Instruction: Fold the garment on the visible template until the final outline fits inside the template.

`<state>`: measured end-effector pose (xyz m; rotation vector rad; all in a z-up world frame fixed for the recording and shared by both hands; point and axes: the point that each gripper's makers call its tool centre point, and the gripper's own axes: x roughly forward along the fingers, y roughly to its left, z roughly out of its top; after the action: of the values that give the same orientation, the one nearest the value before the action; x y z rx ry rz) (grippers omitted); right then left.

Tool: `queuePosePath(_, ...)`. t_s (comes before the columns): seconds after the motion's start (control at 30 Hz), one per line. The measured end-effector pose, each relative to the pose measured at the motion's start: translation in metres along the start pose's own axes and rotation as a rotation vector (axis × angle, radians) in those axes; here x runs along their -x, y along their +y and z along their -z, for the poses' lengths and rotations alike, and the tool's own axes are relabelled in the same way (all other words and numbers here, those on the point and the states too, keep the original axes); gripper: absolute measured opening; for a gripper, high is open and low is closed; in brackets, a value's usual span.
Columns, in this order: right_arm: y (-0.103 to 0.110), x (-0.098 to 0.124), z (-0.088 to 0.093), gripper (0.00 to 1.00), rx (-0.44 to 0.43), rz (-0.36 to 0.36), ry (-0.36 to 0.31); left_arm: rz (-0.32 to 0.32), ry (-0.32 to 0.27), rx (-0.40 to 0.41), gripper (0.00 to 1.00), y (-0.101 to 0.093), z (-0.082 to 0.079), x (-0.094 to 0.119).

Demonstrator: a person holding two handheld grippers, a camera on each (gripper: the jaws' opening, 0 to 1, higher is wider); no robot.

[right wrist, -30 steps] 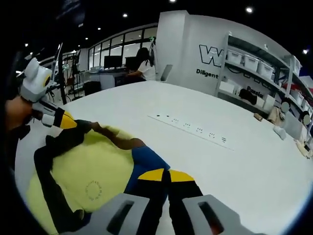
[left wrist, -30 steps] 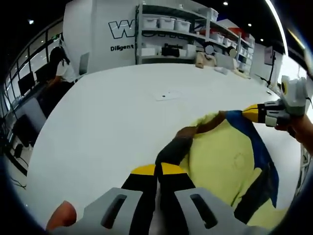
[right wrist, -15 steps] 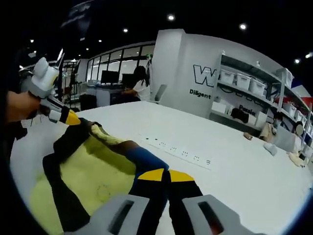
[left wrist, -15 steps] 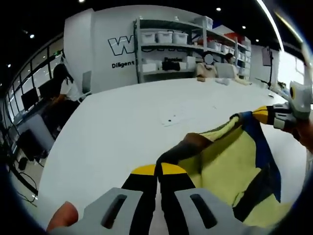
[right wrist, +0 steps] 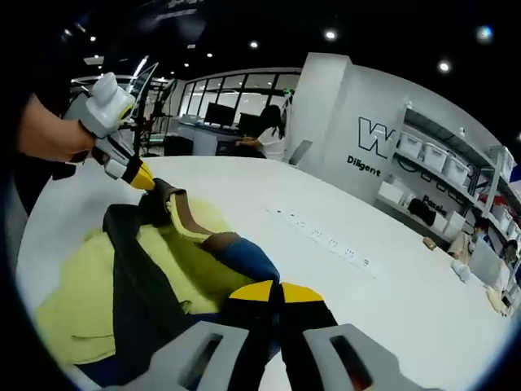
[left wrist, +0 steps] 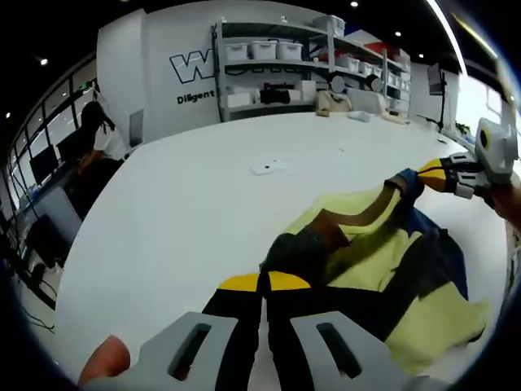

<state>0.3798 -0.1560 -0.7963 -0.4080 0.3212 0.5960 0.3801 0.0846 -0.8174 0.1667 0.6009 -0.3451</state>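
Left gripper view: both my grippers, left gripper [left wrist: 260,281] and right gripper [right wrist: 275,292], clamp the yellow, navy and brown cloth garment [left wrist: 383,269] mid-fold, bunched on the white table [left wrist: 187,204] near its edge; I judge folding unfinished, can't make out a template.

In the left gripper view, the garment [left wrist: 383,261] lies on the table [left wrist: 187,204] at 4 o'clock, its near edge between the left gripper [left wrist: 262,281] jaws at 6 o'clock. The right gripper [left wrist: 430,174] pinches its far corner at 3 o'clock. Shelves [left wrist: 285,61] stand behind the table at 12 o'clock, a seated person [left wrist: 94,138] at 10 o'clock.
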Motion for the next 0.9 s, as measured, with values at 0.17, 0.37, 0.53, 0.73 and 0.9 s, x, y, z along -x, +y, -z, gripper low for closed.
queuePosePath(0.17, 0.02, 0.01, 0.018, 0.0, 0.086, -0.086, 0.075, 0.008, 0.016, -0.026, 0.0, -0.004, 0.015, 0.006)
queuePosePath(0.37, 0.041, 0.01, 0.054, 0.0, 0.181, -0.159, 0.189, 0.018, 0.06, -0.03, 0.0, -0.01, 0.037, 0.005)
queuePosePath(0.53, 0.048, 0.008, 0.065, 0.0, 0.206, -0.169, 0.22, 0.02, 0.07, -0.056, 0.0, -0.011, 0.041, 0.005)
queuePosePath(0.73, 0.037, 0.013, 0.042, 0.0, 0.186, -0.131, 0.165, 0.018, 0.065, -0.056, 0.0, -0.01, 0.039, 0.005)
queuePosePath(0.9, 0.034, 0.011, 0.033, 0.02, 0.2, -0.126, 0.144, 0.018, 0.064, -0.057, 0.0, -0.01, 0.038, 0.005)
